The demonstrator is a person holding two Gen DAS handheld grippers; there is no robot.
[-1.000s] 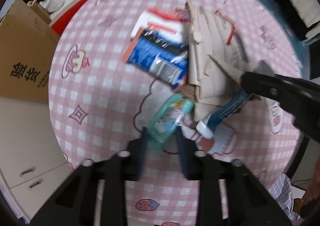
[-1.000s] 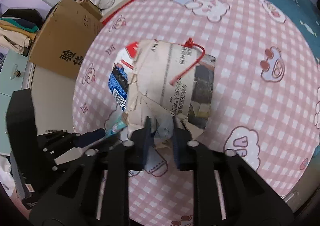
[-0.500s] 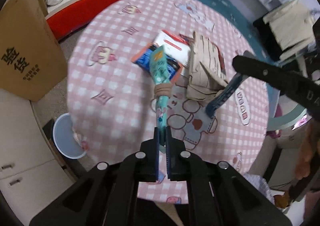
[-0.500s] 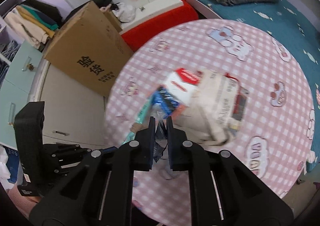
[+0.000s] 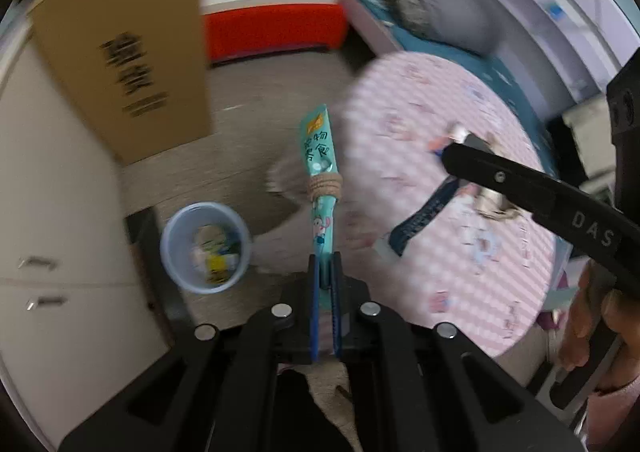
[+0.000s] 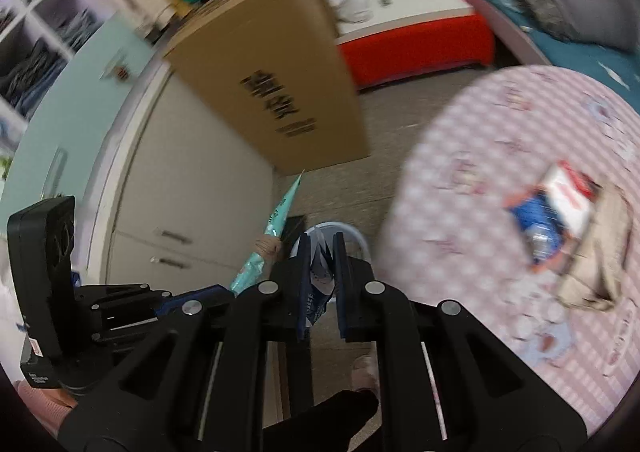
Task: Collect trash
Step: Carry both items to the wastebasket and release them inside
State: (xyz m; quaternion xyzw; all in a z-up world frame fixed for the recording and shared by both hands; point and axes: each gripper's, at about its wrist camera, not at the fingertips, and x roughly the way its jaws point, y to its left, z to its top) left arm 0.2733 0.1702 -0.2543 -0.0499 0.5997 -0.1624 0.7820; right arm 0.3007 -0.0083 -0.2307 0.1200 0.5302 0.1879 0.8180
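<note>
My left gripper [image 5: 325,264] is shut on a long teal snack wrapper [image 5: 320,168] with a tan band round its middle; it sticks up over the floor, right of the blue trash bin [image 5: 206,248]. The wrapper also shows in the right wrist view [image 6: 276,228]. My right gripper [image 6: 321,248] is shut on a blue and white wrapper [image 6: 320,276], held above the bin's rim [image 6: 356,236]. In the left wrist view the right gripper's finger [image 5: 416,216] holds that pale wrapper [image 5: 386,252] over the pink table [image 5: 440,192].
The bin holds several bits of trash. A large cardboard box [image 6: 272,76] leans on white cupboards [image 6: 168,188]. On the pink checked table lie a red-white-blue packet [image 6: 556,204] and crumpled brown paper [image 6: 592,272]. A red bench [image 5: 272,28] and a bed stand behind.
Both grippers have closed on wrappers, lifted them off the table and swung left to above the floor near the bin. The packet and brown paper stay on the table.
</note>
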